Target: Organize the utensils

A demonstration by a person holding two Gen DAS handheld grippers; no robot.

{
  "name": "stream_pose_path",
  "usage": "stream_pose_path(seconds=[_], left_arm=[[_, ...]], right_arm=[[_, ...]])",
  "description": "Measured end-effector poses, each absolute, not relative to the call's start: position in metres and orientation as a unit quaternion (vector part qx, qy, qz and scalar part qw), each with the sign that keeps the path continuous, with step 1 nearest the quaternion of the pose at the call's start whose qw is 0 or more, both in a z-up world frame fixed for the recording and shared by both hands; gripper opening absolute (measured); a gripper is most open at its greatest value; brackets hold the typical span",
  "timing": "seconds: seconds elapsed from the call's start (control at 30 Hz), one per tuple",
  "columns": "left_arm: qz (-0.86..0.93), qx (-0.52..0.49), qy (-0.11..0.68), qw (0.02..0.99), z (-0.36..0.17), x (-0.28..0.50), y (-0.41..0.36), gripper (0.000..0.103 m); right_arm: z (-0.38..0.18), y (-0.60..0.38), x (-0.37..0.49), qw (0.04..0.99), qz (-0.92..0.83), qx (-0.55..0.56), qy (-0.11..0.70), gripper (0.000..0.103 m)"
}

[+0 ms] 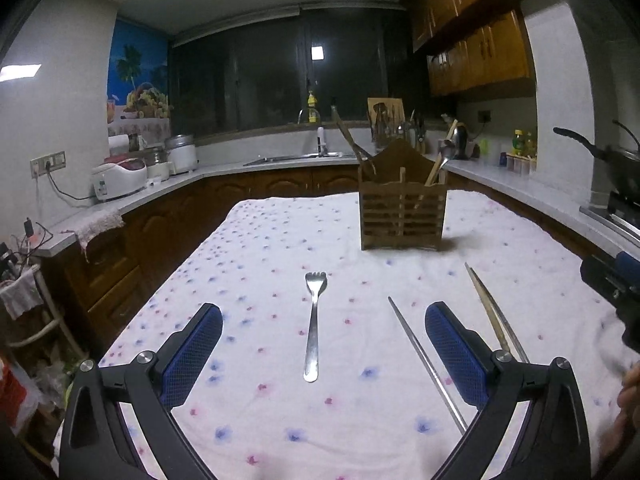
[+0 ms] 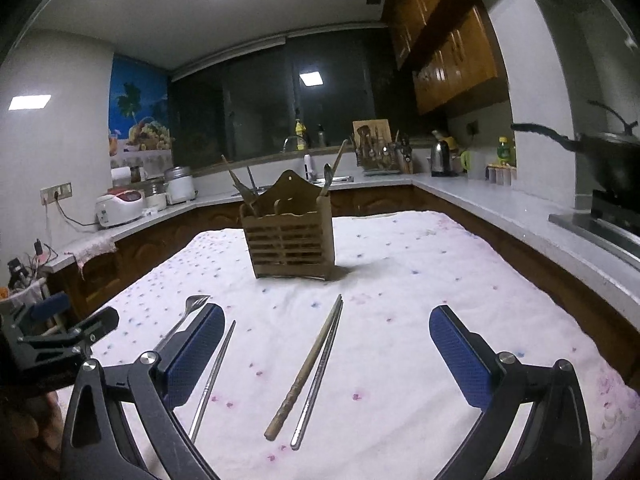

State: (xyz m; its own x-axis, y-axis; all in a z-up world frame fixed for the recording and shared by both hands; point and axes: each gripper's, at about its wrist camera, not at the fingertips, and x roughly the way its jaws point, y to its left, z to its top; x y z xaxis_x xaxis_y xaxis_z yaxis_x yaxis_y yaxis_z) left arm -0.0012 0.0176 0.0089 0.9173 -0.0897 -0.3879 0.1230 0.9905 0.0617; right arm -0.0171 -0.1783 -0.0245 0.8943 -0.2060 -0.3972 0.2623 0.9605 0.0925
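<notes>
A metal fork (image 1: 314, 322) lies on the flowered tablecloth (image 1: 280, 240), straight ahead of my open, empty left gripper (image 1: 323, 354). A metal chopstick (image 1: 424, 360) lies by its right finger. A wooden and a metal chopstick (image 1: 494, 312) lie together further right. A wooden utensil holder (image 1: 402, 208) stands behind with several utensils in it. In the right wrist view, my open, empty right gripper (image 2: 326, 360) hovers over the chopstick pair (image 2: 310, 368). The single chopstick (image 2: 212, 376) and the fork (image 2: 188, 312) lie to its left, the holder (image 2: 290, 232) beyond.
Kitchen counters (image 1: 224, 172) ring the table, with a rice cooker (image 1: 118, 178), a sink and a wok on the stove (image 2: 612, 160). The left gripper shows at the left edge of the right wrist view (image 2: 52, 344).
</notes>
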Motion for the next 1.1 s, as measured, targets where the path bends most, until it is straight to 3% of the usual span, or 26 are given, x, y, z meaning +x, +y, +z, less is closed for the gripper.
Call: stream_pose_path(seconds=[1.1], left_arm=[[-0.042,0.016,0.175,0.983,-0.001,0.004,0.040,0.102]], right_arm=[[-0.032,-0.173,-0.019,0.973,-0.101,0.068,0.194,0.103]])
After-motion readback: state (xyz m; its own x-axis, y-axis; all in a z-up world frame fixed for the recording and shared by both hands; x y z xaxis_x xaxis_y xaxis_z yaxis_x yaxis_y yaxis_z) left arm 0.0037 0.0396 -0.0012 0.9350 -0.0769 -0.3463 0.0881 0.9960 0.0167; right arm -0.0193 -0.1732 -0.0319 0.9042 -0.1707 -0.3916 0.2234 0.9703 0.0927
